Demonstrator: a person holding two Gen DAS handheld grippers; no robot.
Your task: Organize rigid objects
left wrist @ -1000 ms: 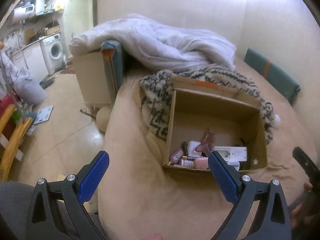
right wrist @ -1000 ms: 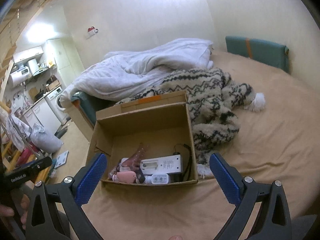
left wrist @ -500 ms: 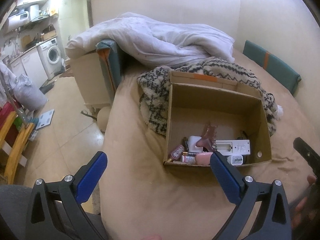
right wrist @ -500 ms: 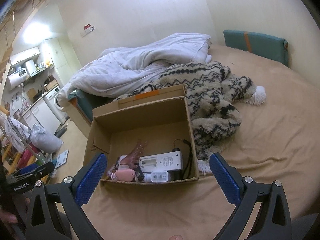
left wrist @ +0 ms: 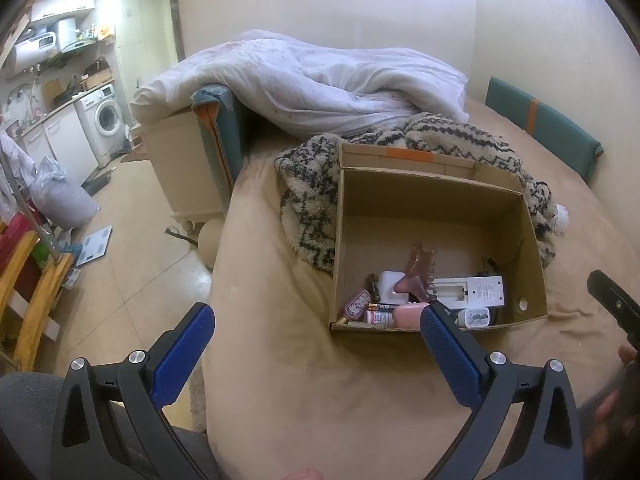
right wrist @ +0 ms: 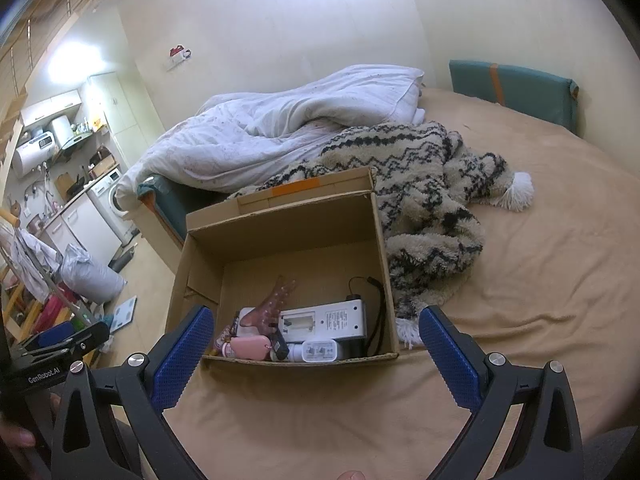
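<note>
An open cardboard box (left wrist: 436, 200) (right wrist: 280, 228) sits on the tan bed. At its near end lie several small rigid items: a brown claw hair clip (left wrist: 416, 272) (right wrist: 272, 306), a white device with an open battery slot (left wrist: 472, 291) (right wrist: 324, 322), a pink case (left wrist: 408, 315) (right wrist: 248, 347), a white charger (left wrist: 476, 316) (right wrist: 320, 351) and a black cable (right wrist: 376, 308). My left gripper (left wrist: 316, 334) is open and empty above the bed in front of the box. My right gripper (right wrist: 316, 336) is open and empty just above the box's near edge.
A black-and-cream patterned blanket (left wrist: 312, 192) (right wrist: 424, 184) lies against the box's far and right sides, with a white duvet (left wrist: 320, 76) (right wrist: 288, 124) behind. A teal cushion (right wrist: 512, 88) stands by the wall. The bed edge drops to the floor at left (left wrist: 132, 256).
Both grippers have moved a little closer to the box, which now looks larger and lower in both views. Both stay open and empty.
</note>
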